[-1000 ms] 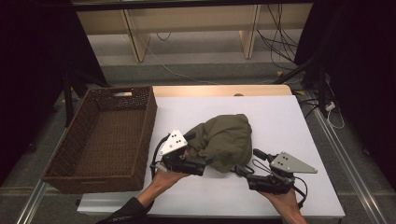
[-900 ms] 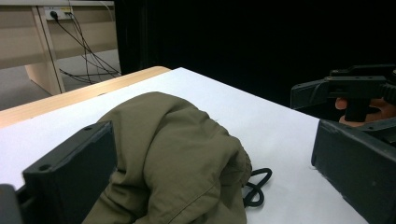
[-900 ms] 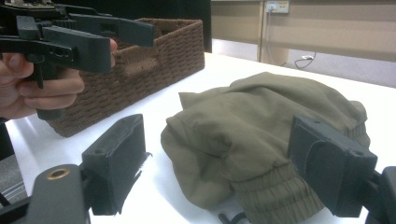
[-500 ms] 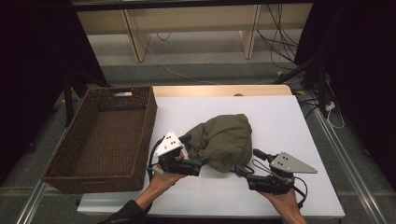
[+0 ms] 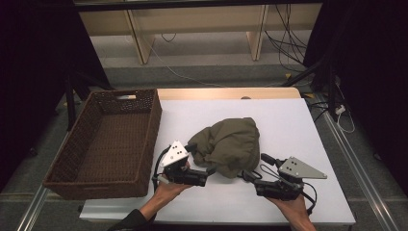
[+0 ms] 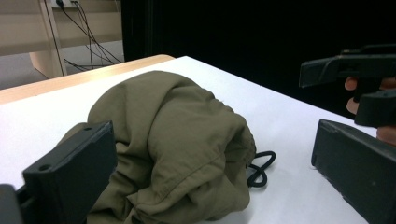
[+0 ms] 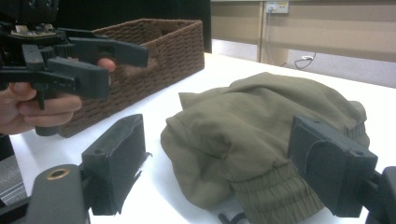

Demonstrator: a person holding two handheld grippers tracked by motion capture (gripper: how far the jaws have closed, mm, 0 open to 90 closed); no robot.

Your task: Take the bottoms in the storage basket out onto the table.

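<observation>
Both the left gripper [image 5: 204, 163] and right gripper [image 5: 254, 168] stood wide open (gripping nothing) beside the crumpled olive garment [image 5: 230, 145]

Probably lab: black curtains [image 5: 29, 57] (both sides), loose floor cables [image 5: 284, 43], white table [image 5: 298, 125].

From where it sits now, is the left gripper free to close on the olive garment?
Probably yes. The left gripper is open, its jaws straddle the near edge of the olive garment, and nothing lies between them. The right gripper sits open at the other side, apart from it.
</observation>
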